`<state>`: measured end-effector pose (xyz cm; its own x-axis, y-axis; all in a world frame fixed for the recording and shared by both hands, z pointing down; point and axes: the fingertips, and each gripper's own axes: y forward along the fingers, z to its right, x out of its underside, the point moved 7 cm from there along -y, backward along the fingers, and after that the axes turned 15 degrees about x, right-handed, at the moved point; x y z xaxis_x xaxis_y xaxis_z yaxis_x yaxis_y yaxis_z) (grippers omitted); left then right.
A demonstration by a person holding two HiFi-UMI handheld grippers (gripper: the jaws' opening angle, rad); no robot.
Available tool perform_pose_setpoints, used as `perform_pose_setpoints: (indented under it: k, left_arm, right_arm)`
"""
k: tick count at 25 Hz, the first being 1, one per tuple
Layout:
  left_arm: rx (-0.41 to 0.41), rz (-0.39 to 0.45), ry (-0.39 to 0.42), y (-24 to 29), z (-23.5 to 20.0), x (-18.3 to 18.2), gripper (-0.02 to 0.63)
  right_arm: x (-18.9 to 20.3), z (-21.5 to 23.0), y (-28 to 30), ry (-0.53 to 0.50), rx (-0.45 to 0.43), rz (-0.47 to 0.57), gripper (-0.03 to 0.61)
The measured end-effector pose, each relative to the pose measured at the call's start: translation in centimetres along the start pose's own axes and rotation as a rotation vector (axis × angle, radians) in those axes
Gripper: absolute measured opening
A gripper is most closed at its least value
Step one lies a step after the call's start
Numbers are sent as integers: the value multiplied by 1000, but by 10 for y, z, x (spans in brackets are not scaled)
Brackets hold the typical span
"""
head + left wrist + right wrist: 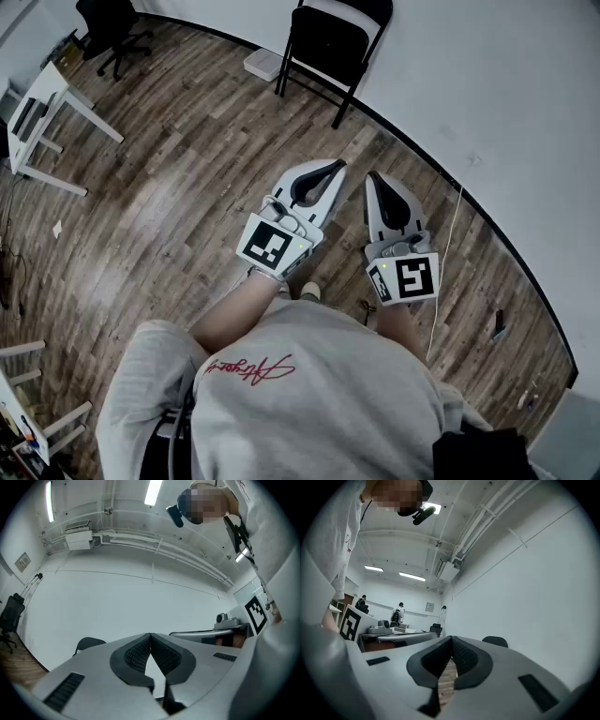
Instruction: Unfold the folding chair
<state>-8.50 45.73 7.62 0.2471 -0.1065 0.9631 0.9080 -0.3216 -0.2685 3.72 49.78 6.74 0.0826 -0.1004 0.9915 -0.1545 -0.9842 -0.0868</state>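
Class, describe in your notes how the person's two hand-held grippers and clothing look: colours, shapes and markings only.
The left gripper and right gripper are light grey, tapering shells with black ribbed fingers. Each carries a white cube printed with black square markers. The person wears a pale grey top with red script lettering.

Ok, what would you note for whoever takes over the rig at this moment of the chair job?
Left gripper: jaws shut, empty, held out in front of the person.
Right gripper: jaws shut, empty, just beside the left.
Folding chair: by the white wall ahead, well apart from both grippers, seemingly folded.
Done: nothing yet.
Left: walk up, grip the chair, open it.
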Motion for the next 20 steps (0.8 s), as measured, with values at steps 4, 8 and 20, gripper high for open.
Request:
perform_pose_setpoints:
  k: [4,8,20]
  left_arm:
    - [3,4,1,0,-1,1,12]
    - [3,2,2,3,-1,1,12]
    - [5,-9,-21,4,-6,11,11]
  right_arm:
    - [1,0,1,0,0,2,17]
    - [0,3,1,2,1,4,17]
    - [9,11,4,68,27,21,17]
